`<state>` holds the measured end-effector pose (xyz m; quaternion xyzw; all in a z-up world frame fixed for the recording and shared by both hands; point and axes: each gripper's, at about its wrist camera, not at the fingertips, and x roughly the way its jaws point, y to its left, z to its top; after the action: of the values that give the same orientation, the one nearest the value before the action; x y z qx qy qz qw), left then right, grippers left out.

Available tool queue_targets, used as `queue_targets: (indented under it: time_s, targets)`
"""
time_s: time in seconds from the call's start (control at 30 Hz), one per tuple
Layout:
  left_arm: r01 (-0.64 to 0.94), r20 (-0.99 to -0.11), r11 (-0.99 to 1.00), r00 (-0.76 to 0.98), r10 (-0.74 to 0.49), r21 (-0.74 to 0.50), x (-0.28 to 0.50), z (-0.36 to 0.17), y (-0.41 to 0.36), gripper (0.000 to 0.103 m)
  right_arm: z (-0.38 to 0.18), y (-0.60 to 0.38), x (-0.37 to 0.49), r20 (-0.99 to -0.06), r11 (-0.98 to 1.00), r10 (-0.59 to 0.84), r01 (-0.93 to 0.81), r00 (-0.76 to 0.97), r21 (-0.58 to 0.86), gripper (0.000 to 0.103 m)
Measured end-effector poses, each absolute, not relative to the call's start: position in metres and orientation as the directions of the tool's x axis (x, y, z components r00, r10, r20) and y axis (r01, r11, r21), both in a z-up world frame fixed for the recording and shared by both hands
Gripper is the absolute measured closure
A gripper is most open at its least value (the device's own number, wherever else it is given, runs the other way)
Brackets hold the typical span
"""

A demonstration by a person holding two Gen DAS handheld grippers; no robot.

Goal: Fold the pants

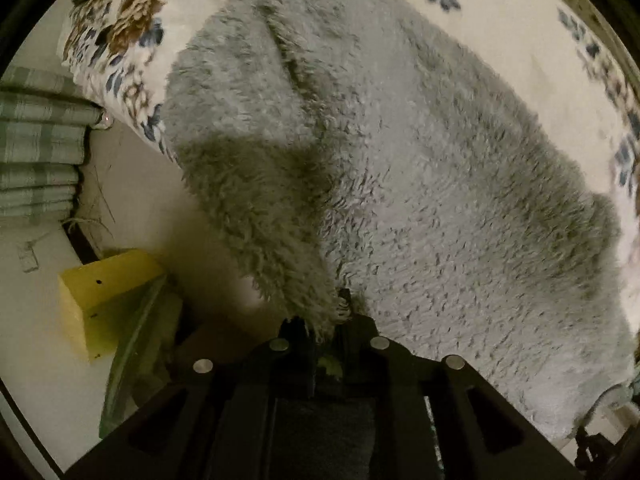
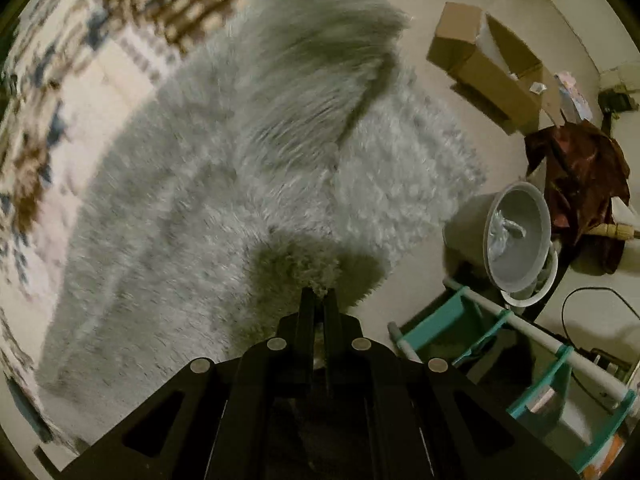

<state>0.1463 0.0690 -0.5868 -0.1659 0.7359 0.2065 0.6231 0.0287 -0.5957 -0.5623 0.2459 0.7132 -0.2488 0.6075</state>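
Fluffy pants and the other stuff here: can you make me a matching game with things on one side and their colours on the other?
Things:
1. pants
2. box on the floor, in the left wrist view
3. rack
4. cloth heaped by the bucket

Colours:
A. dark red
B. yellow
C. grey
D. teal and white

Pairs: 1-C, 2-B, 3-D, 4-A
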Motion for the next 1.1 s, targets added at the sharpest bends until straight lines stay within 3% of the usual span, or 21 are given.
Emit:
queue_targets:
  time_s: [0.1,0.17,0.27,0.33,0.57,0.6,0.63,0.67,0.73,0.97,1.1]
  targets:
    - [-0.492,-0.994,0.867,-0.107,0.029,0.079,0.151,-0.569,0.061,0.091,-0.566,-0.600,0.020,-0.985,0.751,0.107,0.661,-0.137,-0.011,0.081]
    - [-0.473,-0.995,0.876,-0.065,0.074,0.096,0.156,-0.552,0.055,0.077,-0.550,-0.611,0.009,-0.991,0.728,0.121,0.684,-0.061,0.047,0.052]
    - [-0.441,-0.990,0.891,0.029,0.140,0.114,0.166,-0.526,0.041,0.055,-0.529,-0.633,0.000,-0.995,0.682,0.092,0.726,0.040,0.092,0.043]
    - [-0.418,-0.986,0.901,0.064,0.153,0.112,0.174,-0.517,0.030,0.019,-0.525,-0.652,-0.001,-0.993,0.634,0.081,0.765,0.081,0.114,0.042]
    - [-0.349,-0.990,0.932,0.069,0.127,0.095,0.190,-0.521,-0.005,0.018,-0.568,-0.718,-0.024,-0.986,0.377,0.129,0.915,0.101,0.143,0.042]
    - [-0.338,-0.990,0.937,0.065,0.122,0.093,0.192,-0.524,-0.010,0.018,-0.577,-0.722,-0.026,-0.980,0.352,0.152,0.919,0.129,0.176,0.043]
    - [-0.324,-0.991,0.942,0.063,0.120,0.093,0.193,-0.527,-0.016,0.018,-0.581,-0.722,-0.026,-0.975,0.343,0.163,0.918,0.152,0.201,0.050]
    - [-0.307,-0.991,0.947,0.056,0.119,0.097,0.196,-0.528,-0.022,0.018,-0.587,-0.720,-0.024,-0.966,0.349,0.184,0.906,0.182,0.237,0.072]
    - [-0.277,-0.993,0.956,0.048,0.111,0.094,0.201,-0.531,-0.034,0.018,-0.588,-0.714,-0.023,-0.963,0.381,0.184,0.889,0.195,0.253,0.097]
    - [-0.163,-0.994,0.983,0.058,0.091,0.081,0.204,-0.529,-0.074,0.018,-0.531,-0.712,-0.067,-0.969,0.365,0.059,0.898,0.239,0.244,0.099]
    - [-0.117,-0.996,0.991,0.049,0.076,0.070,0.205,-0.532,-0.089,0.018,-0.542,-0.706,-0.074,-0.982,0.353,0.084,0.916,0.170,0.189,0.099]
